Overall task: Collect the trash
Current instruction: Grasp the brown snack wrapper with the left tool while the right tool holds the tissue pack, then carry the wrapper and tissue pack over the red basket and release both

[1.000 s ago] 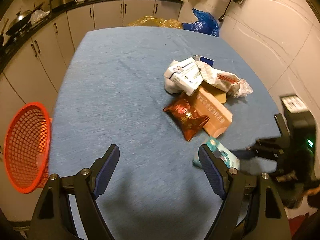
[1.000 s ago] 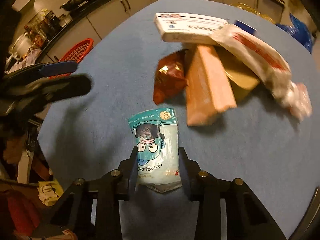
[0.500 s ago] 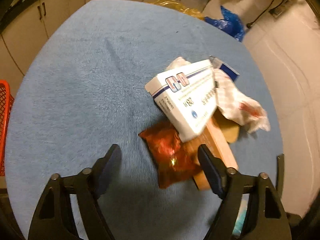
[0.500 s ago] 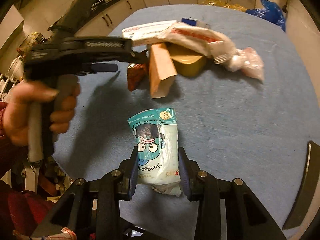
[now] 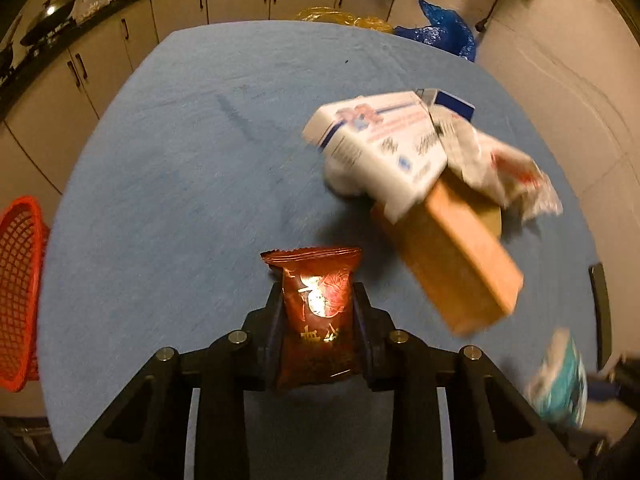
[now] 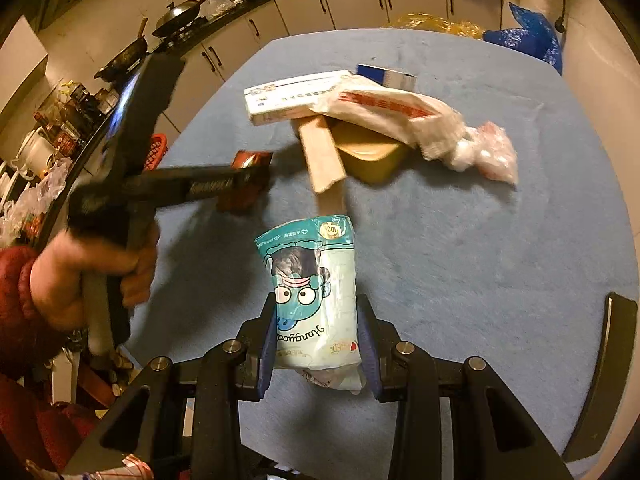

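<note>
- While its jaws had just been closing, the left gripper [image 5: 318,308] clamped a red snack packet [image 5: 316,316] above the blue table [image 5: 180,168].
- The right gripper [image 6: 318,332] gripped a teal packet [image 6: 314,292], near the trash pile [image 6: 360,120].

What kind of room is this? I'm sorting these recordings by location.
Most likely a home kitchen: a counter with cream cabinets runs along the wall, woks and pots sit on it, and the trash lies on a table under a blue cloth.
</note>
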### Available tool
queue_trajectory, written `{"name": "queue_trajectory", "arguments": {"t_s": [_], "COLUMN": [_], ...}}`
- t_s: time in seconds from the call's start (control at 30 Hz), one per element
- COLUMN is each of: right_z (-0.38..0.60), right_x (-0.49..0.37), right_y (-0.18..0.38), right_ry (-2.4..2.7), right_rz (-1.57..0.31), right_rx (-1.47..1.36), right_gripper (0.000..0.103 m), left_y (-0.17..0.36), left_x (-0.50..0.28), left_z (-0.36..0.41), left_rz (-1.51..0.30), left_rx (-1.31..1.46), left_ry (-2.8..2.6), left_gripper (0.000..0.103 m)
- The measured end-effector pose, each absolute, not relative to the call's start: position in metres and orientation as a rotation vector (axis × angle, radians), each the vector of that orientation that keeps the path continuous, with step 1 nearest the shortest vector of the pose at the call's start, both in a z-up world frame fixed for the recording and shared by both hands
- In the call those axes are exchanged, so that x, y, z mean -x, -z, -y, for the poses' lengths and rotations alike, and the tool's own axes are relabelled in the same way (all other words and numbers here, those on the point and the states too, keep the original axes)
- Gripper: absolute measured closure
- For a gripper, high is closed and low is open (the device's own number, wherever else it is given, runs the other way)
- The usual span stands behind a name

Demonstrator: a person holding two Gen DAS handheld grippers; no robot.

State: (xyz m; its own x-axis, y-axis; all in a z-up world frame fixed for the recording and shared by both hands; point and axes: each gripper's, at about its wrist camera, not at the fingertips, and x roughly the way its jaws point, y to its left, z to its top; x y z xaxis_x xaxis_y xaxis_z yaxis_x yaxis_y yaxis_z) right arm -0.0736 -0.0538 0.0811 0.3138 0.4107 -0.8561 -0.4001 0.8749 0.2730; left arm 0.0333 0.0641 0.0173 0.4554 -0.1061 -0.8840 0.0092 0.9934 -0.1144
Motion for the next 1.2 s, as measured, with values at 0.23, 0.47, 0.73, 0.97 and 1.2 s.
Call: {"name": "queue_trajectory", "arguments": {"t_s": [0.23, 0.47, 0.73, 0.97, 1.2], "right_z": [0.018, -0.012, -0.028, -0.041, -0.050], "right_x": [0.070, 0.069, 0.070, 0.073, 0.075], "right_y": [-0.079, -0.081, -0.085, -0.091, -0.094], "right_ry": [-0.546, -0.569, -0.585, -0.589, -0.591], "right_rz": [-1.136, -1.134, -1.118, -1.104, -1.102], "right_rx": [-0.010, -0.009, -0.003, 0.000, 0.002], "right_gripper": [0.064, 0.064, 0.064, 0.064, 0.064], "left_y": [-0.034, -0.057, -0.074, -0.085, -0.089], "left_x": [0.006, 0.025, 0.046, 0.056, 0.062], "left_z": [-0.088, -0.120, -0.146, -0.163, -0.173], "left_rz": [-1.030, -0.972, -0.929, -0.904, -0.892], "left_rx": [0.052, 0.070, 0.060, 0.058, 0.056], "left_ry": [0.071, 0.050, 0.018, 0.010, 0.009], "left_gripper": [0.073, 0.073, 0.073, 0.073, 0.073]}}
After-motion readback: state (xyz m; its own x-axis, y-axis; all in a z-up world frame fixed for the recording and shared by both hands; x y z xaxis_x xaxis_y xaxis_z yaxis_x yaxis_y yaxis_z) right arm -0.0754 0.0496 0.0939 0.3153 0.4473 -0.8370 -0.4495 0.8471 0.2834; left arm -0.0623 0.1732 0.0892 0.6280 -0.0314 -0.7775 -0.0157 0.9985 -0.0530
